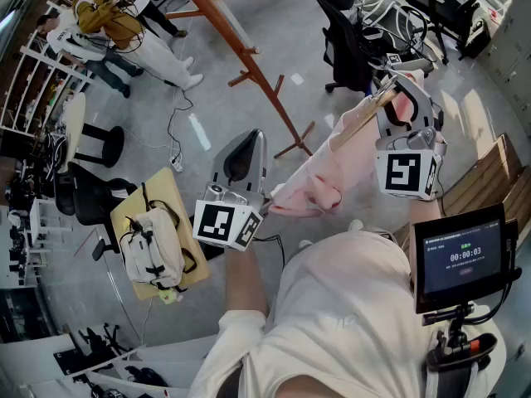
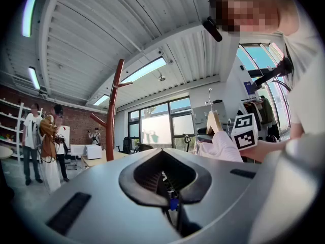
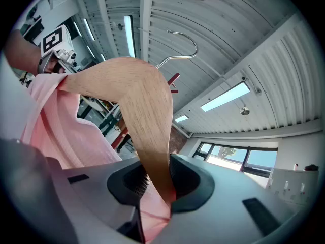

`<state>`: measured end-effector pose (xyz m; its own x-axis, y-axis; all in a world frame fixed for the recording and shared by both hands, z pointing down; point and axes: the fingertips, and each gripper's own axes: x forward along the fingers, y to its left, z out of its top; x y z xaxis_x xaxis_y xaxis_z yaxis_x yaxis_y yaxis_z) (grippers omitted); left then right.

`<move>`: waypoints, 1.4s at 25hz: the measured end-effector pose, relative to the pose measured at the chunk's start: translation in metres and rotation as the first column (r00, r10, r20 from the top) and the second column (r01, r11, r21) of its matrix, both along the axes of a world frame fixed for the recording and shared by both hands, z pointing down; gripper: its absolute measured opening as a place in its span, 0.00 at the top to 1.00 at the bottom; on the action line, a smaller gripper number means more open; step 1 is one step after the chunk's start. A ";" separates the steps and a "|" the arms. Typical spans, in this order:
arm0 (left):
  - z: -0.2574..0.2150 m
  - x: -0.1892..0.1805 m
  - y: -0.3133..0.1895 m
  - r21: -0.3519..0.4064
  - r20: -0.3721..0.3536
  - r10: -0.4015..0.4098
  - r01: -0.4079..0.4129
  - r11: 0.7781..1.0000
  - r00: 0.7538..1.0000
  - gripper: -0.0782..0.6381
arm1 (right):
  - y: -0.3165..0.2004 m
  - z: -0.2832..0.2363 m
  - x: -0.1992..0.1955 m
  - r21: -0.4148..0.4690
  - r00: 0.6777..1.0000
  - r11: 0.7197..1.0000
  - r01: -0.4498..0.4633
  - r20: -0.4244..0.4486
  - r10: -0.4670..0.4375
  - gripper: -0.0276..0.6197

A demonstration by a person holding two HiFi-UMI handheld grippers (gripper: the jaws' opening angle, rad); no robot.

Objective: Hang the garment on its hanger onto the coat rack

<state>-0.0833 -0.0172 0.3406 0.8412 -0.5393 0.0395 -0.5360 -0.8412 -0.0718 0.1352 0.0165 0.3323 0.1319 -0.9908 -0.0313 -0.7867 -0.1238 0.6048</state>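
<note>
item: pink garment [image 1: 319,181] on a wooden hanger [image 3: 137,95], held in the air in front of the person, between the two grippers and well apart from the coat rack [image 1: 249,65].

right gripper [image 3: 155,182]: jaws pinching the lower arm of the hanger, with a fold of pink cloth caught alongside. the metal hook [image 3: 179,44] points upward and is free.

left gripper [image 2: 165,179]: jaws pressed together, apparently on nothing. in the head view it sits just beside the garment's hem, though contact there cannot be confirmed.

step in hand: carrying. the hanging is not yet done.

next move, as judged: bring the hanger up to the rack, raise the hook above a peg [image 1: 246,76], and lower it on before the right jaws let go.
</note>
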 end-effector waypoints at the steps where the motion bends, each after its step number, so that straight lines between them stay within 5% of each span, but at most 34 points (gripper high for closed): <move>1: 0.001 0.002 0.001 0.001 0.001 -0.001 0.001 1.000 1.000 0.88 | 0.000 0.000 0.000 -0.006 1.000 1.000 0.008 0.004 -0.008 0.81; 11: -0.002 -0.007 0.011 -0.004 0.016 -0.011 0.011 1.000 1.000 0.88 | -0.002 -0.011 -0.018 -0.007 0.999 0.999 0.047 0.002 -0.047 0.81; 18: 0.021 0.042 -0.063 -0.023 0.035 0.035 -0.034 0.999 0.999 0.88 | -0.069 0.010 0.025 -0.028 1.000 0.999 0.022 0.010 -0.022 0.81; 27: 0.019 0.033 -0.145 -0.004 0.008 0.143 -0.143 0.990 0.990 0.88 | -0.135 0.009 0.011 -0.024 0.998 0.998 -0.057 0.015 0.057 0.81; 35: 0.010 0.042 -0.189 -0.008 -0.004 0.128 -0.128 0.992 0.992 0.88 | -0.184 -0.002 0.023 -0.011 0.999 0.999 -0.038 0.016 0.038 0.81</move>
<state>-0.0411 -0.2063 0.3510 0.9033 -0.4270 0.0402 -0.4242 -0.9034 -0.0631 0.1580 -0.1670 0.3307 0.1696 -0.9853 -0.0181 -0.7914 -0.1472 0.5933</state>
